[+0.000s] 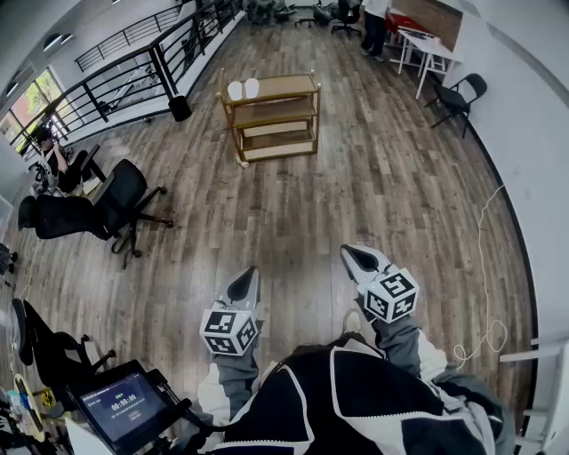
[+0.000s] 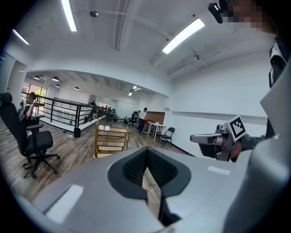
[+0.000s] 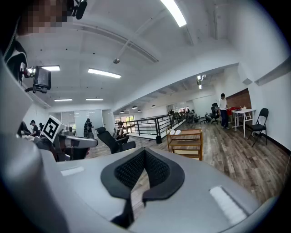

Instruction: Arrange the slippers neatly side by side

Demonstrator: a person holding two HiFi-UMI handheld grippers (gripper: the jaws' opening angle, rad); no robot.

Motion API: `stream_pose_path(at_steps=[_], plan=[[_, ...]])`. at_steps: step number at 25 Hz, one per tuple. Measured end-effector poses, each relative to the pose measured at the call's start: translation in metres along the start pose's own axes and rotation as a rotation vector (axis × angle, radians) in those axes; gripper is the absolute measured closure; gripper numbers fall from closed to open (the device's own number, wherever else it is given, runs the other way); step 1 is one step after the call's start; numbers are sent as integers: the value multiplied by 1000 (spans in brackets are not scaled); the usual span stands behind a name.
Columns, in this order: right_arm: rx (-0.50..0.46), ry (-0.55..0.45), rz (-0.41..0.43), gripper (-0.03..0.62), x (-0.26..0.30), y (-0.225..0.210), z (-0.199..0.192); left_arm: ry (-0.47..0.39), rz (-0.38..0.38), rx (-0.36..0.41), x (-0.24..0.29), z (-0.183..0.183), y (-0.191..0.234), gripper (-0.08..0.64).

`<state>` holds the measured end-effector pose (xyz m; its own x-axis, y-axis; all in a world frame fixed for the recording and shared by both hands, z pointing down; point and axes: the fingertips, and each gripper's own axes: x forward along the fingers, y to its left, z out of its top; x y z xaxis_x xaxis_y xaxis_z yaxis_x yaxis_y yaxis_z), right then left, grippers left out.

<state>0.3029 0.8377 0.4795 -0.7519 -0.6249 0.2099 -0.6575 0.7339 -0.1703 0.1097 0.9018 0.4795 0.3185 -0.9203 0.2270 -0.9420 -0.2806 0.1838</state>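
Two white slippers (image 1: 243, 89) lie close together on the top left of a wooden three-tier shelf cart (image 1: 293, 86) far across the wood floor. Both gripper views show the pair too, small and distant, slippers (image 2: 104, 128) and slippers (image 3: 175, 132) on the cart (image 2: 111, 139). My left gripper (image 1: 247, 280) and right gripper (image 1: 354, 256) are held out in front of my body, well short of the cart. Both are shut with nothing between the pads. The left gripper view's own jaws (image 2: 146, 166) meet, as do the right's (image 3: 144, 170).
Black office chairs (image 1: 120, 204) stand at the left, near a black railing (image 1: 133, 75) where a person sits (image 1: 52, 158). A white table (image 1: 427, 44), a folding chair (image 1: 458, 96) and a standing person (image 1: 373, 27) are at the back right. A white cable (image 1: 484, 267) trails along the right wall.
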Motion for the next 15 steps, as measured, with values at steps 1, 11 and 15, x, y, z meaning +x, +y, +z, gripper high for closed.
stream_pose_path(at_steps=[1,11,15], plan=[[0,1,0,592,0,0,0,0,0,3,0,1,0,546],[-2,-5,5,592,-3,2,2,-4,-2,19,2,4,-5,546],[-13,-17,31,591,-3,8,4,-5,-1,21,2,5,-7,546]])
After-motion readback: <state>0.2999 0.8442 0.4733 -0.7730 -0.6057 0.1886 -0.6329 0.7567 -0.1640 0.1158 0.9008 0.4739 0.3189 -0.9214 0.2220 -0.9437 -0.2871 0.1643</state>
